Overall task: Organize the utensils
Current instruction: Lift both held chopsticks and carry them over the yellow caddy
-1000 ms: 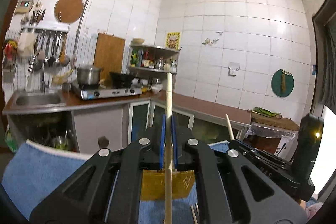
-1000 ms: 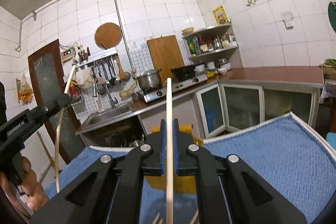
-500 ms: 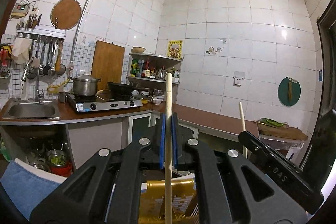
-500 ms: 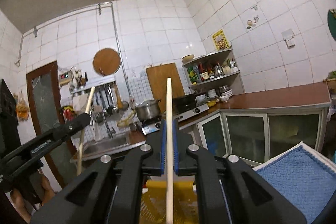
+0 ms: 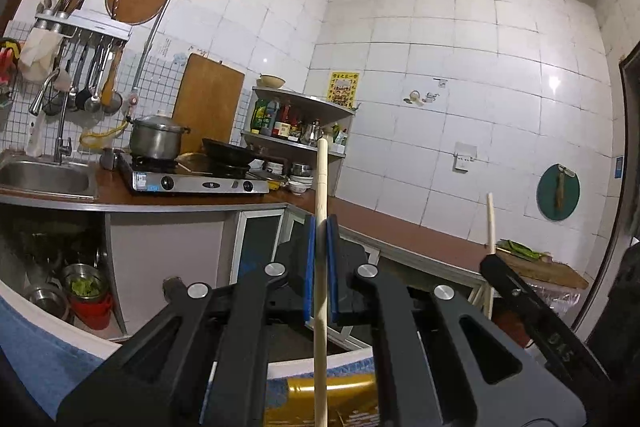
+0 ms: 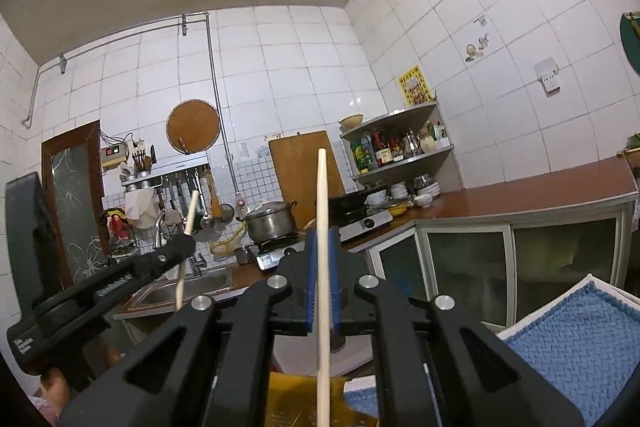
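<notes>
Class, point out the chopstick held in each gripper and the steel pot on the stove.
left chopstick (image 5: 321, 263): left wrist view, shaft between the blue pads.
right chopstick (image 6: 322, 267): right wrist view, shaft between the blue pads.
steel pot (image 5: 156, 141): left wrist view, side wall.

Sink left of stove on counter; pot on stove, cutting board behind it, corner shelf right of stove.
</notes>
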